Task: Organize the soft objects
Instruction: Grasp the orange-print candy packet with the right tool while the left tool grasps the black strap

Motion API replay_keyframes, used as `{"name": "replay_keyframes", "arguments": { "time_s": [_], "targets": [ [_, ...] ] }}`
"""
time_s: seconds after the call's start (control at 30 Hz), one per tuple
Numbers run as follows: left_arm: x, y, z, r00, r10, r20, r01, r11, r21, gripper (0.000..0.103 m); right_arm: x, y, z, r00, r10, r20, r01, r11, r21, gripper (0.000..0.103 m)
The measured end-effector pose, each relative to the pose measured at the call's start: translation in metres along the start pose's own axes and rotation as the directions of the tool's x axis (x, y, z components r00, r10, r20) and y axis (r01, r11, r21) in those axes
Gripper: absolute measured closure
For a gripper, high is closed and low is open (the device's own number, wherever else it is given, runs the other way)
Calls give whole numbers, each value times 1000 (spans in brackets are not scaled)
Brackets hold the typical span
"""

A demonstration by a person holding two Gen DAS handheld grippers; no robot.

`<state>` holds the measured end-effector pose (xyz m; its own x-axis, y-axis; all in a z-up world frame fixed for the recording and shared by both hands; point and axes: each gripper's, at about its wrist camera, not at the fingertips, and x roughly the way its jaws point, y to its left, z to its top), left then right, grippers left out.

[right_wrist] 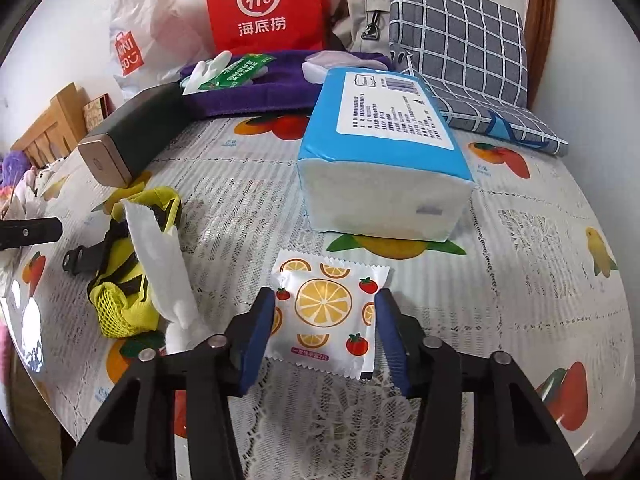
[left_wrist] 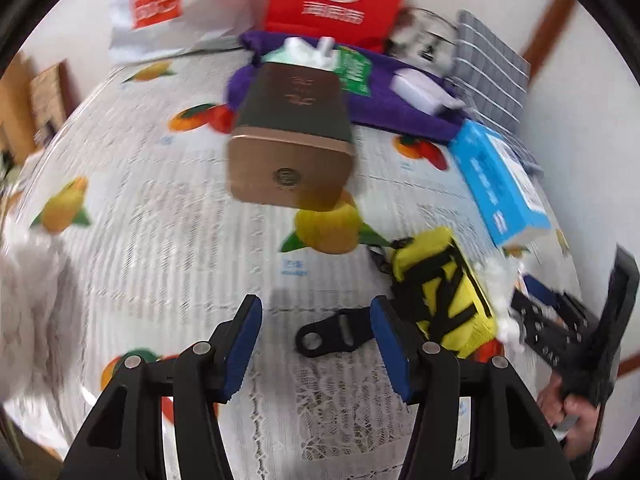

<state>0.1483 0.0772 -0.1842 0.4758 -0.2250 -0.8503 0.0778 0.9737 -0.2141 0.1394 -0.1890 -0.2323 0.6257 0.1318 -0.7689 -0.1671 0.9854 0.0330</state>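
Right jaws: the right gripper (right_wrist: 325,334) stands partly open, one pad on each side of the sachet (right_wrist: 330,316); the left pad looks to touch or overlap its edge, and I cannot tell whether the right pad touches, so I judge it bracketed and not yet pinched.
Sachet: a flat white packet printed with orange slices and tomatoes, lying on the surface (right_wrist: 520,280) just in front of the tissue pack (right_wrist: 384,160).
Left jaws: the left gripper (left_wrist: 316,344) is partly open and holds nothing; a black strap tab (left_wrist: 326,334) lies between the pads, apart from both.
Yellow pouch: the pouch (left_wrist: 440,292) that the tab seems to belong to lies just right of the left jaws, with a white tissue (right_wrist: 160,264) draped over it in the right view.
Further out: a brown box (left_wrist: 292,144), a purple towel (left_wrist: 400,108), a red bag (right_wrist: 268,8) and a checked cushion (right_wrist: 460,40) sit toward the back of the surface.
Step in hand: likely picking up the sachet, with the left side near the pouch strap.
Next move: close the right jaws evenly on the sachet's edges; it is thin and slick, so a low, flat pinch is needed or it may buckle or slide.
Left view: blurred, so fine contact there is uncertain.
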Motion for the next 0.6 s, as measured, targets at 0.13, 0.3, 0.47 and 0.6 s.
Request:
{"name": "replay_keyframes", "arguments": {
  "time_s": [0.13, 0.3, 0.47, 0.6],
  "targets": [
    [12, -8, 0, 999, -35, -24, 36, 998, 56, 49, -1, -1, -1, 1000, -2, 5, 2, 1000, -6, 61],
    [25, -9, 1, 995, -90, -36, 93, 991, 96, 49, -4, -11, -3, 1000, 14, 1, -14, 1000, 5, 76],
    [25, -7, -3, 981, -185, -58, 191, 974, 125, 49, -5, -20, -5, 999, 45, 1, -45, 999, 21, 81],
    [21, -12, -17, 974, -208, -89, 221, 961, 167, 49, -4, -23, -5, 999, 54, 3, -54, 998, 35, 83]
  ]
}}
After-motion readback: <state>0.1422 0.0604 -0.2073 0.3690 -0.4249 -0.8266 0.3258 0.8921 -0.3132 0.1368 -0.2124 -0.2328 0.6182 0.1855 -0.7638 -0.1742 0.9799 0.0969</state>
